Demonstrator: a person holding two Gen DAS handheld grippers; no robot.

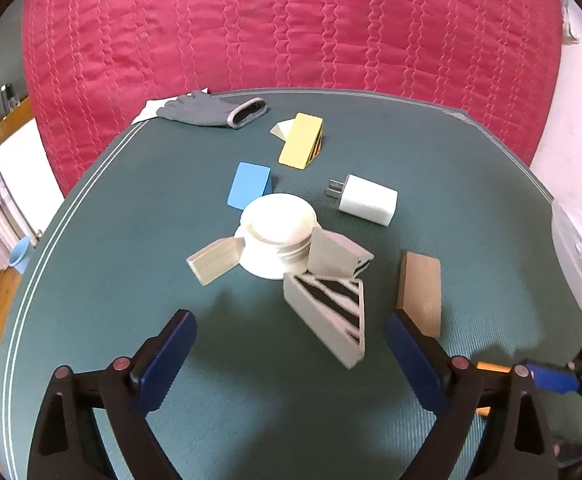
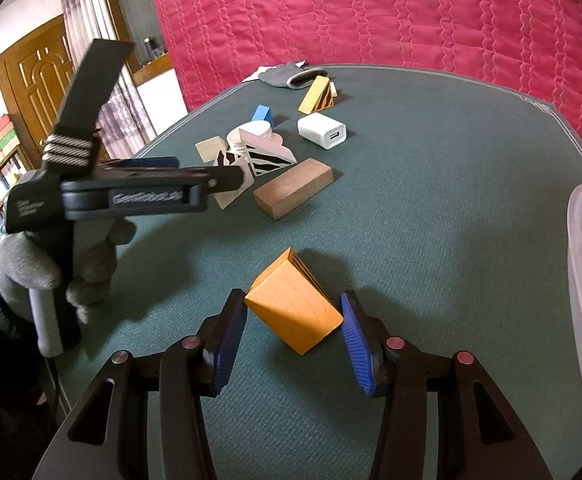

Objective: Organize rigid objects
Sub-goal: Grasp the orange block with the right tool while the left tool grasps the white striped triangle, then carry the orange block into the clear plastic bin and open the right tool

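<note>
The orange wedge [image 2: 293, 312] is bracketed, ungripped, by the wide right tool [image 2: 294, 316]; its slope could slip. The left tool [image 1: 291, 340] is wide, empty.

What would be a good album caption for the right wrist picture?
Right claw open around an orange wedge on the green mat, other blocks scattered beyond.

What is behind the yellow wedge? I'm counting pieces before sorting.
A pale cream wedge-shaped block peeks out behind the yellow wedge with black-striped side, touching it. Most of it is hidden, so its full shape cannot be seen.
</note>
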